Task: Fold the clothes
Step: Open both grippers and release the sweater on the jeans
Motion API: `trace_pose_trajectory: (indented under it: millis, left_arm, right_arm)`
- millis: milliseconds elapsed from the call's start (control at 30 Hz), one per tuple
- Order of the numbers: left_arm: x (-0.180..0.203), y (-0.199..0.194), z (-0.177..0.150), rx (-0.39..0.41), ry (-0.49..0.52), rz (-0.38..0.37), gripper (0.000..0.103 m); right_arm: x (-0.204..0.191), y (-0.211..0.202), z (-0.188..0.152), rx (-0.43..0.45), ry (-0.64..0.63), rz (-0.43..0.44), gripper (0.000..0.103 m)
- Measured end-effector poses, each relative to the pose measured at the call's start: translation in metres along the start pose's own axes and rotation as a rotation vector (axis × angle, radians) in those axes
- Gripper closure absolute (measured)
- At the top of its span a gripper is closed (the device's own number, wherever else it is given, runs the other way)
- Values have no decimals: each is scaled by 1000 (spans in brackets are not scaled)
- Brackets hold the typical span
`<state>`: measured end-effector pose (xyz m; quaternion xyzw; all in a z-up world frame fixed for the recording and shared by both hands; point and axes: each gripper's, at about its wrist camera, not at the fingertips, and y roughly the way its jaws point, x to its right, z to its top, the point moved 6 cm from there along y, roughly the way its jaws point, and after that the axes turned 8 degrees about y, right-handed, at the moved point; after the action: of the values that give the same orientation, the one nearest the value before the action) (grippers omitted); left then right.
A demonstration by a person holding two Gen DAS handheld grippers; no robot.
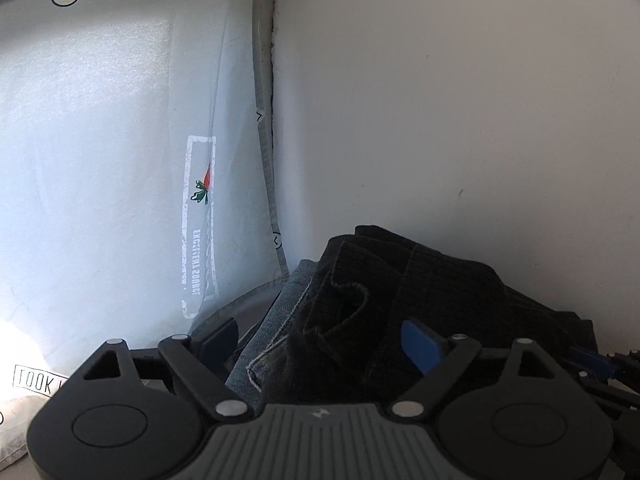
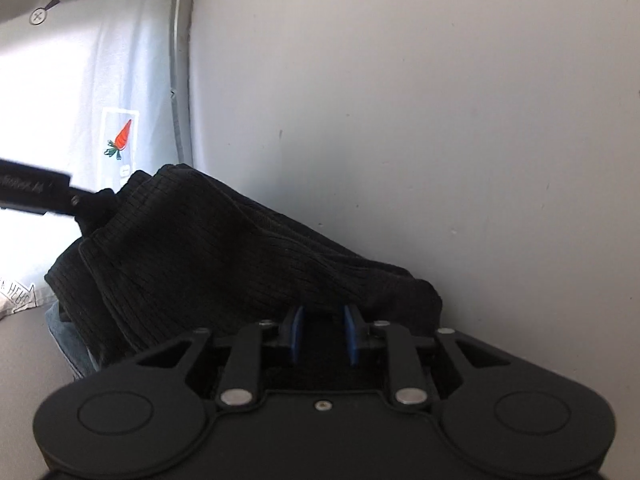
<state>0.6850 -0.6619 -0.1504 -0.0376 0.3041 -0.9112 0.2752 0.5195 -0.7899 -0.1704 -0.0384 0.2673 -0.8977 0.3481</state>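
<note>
A black ribbed garment (image 1: 404, 292) lies bunched on top of blue jeans (image 1: 276, 320) in the corner by the white wall. My left gripper (image 1: 320, 344) is open, its blue pads wide apart on either side of the garment's near edge. In the right wrist view the same black garment (image 2: 224, 248) fills the middle. My right gripper (image 2: 323, 334) has its blue pads a small gap apart at the garment's lower right edge; whether cloth sits between them is hidden. The left gripper's finger (image 2: 48, 196) reaches the garment's upper left corner.
A white sheet with a carrot print (image 1: 202, 188) hangs on the left, also in the right wrist view (image 2: 120, 140). A plain white wall (image 1: 460, 100) stands behind the clothes. A grey surface (image 2: 24, 344) lies at lower left.
</note>
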Motion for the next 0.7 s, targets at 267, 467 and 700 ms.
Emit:
trace_pose_trajectory:
  millis: [267,467,700]
  left_arm:
    - [-21,-88,-45,9,-138,31,8]
    - [-53,-208,-81,87,-289,208,4]
    - [-7,-362,-115,229,-300,563,0]
  right_arm:
    - [0,-26,10,-17,-64,112,38]
    - [-21,-82,7,27,-128,214,15]
    - [-49,-175,9,143,-204,345,0]
